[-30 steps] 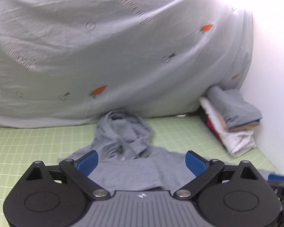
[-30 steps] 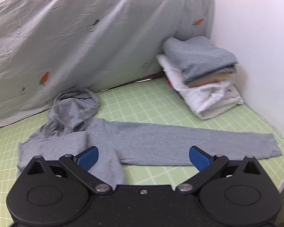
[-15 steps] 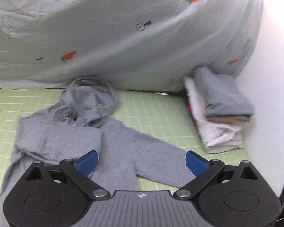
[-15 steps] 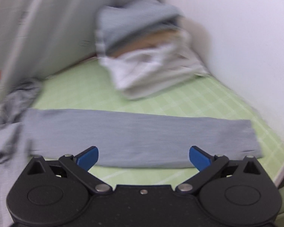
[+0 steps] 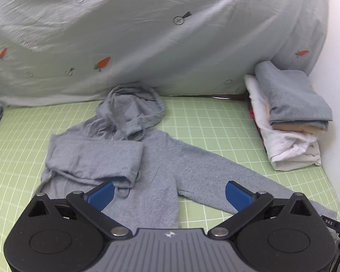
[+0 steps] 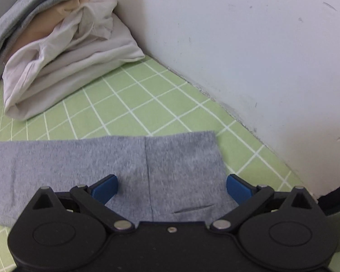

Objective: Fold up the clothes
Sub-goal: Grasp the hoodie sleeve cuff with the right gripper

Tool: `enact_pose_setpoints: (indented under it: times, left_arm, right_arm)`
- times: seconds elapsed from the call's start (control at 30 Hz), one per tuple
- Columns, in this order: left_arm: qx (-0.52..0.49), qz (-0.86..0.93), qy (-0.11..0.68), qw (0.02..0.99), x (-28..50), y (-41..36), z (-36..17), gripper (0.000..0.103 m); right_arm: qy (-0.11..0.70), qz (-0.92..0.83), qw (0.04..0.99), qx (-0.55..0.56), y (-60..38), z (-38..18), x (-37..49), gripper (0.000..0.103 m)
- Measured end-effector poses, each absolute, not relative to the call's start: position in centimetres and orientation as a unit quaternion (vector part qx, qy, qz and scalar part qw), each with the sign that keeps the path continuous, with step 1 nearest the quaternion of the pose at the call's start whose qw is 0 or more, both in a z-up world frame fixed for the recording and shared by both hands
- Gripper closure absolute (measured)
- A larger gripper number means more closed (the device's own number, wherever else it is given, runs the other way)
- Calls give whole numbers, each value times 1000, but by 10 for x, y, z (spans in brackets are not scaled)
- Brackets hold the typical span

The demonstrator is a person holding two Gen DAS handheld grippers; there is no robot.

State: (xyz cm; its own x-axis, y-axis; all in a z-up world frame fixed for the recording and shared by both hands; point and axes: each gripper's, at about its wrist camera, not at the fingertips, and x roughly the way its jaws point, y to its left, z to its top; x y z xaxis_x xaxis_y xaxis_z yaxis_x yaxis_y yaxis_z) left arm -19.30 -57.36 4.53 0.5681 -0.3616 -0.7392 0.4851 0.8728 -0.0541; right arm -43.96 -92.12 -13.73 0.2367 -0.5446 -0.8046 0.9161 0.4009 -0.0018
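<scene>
Hoodie (image 5: 161, 165) flat on green mat (image 5: 204, 122) | left hand-held gripper (image 5: 168, 195) spread | right hand-held gripper (image 6: 171, 187) spread over sleeve cuff (image 6: 183, 158)

green gridded mat (image 5: 215, 122) covers the work surface, white lines. grey hoodie (image 5: 151, 158) lies flat on it, hood toward the draped sheet, one sleeve folded across the chest, the other sleeve (image 6: 102, 158) stretched out along the mat toward the wall, cuff end near the mat edge. stack of folded clothes (image 5: 290, 117) sits on the mat in the corner by the wall, grey piece on top, white below.
</scene>
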Motion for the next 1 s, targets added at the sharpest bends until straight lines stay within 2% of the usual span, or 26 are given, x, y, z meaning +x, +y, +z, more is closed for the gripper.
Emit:
enact_pose_setpoints:
  times: [0.23, 0.3, 0.4, 0.47, 0.57, 1.0]
  left_arm:
    - [48, -233, 418, 877, -202, -566, 40, 1]
    - [37, -233, 423, 875, -202, -562, 38, 1]
    - [22, -231, 426, 874, -200, -556, 36, 2]
    - [16, -233, 424, 875, -200, -552, 36, 2]
    - [19, -233, 418, 878, -197, -544, 36, 2]
    - [15, -219, 402, 889, -140, -446, 42, 1]
  right_arm:
    - [385, -462, 765, 232, -936, -138, -430, 0]
    - [393, -439, 777, 221, -931, -135, -427, 9]
    - [397, -407, 797, 201, -921, -128, -423, 42]
    - [402, -394, 805, 189, -915, -124, -418, 77]
    - [407, -380, 809, 187, -908, -119, -408, 92]
    - [285, -341, 876, 188, -803, -29, -335, 93]
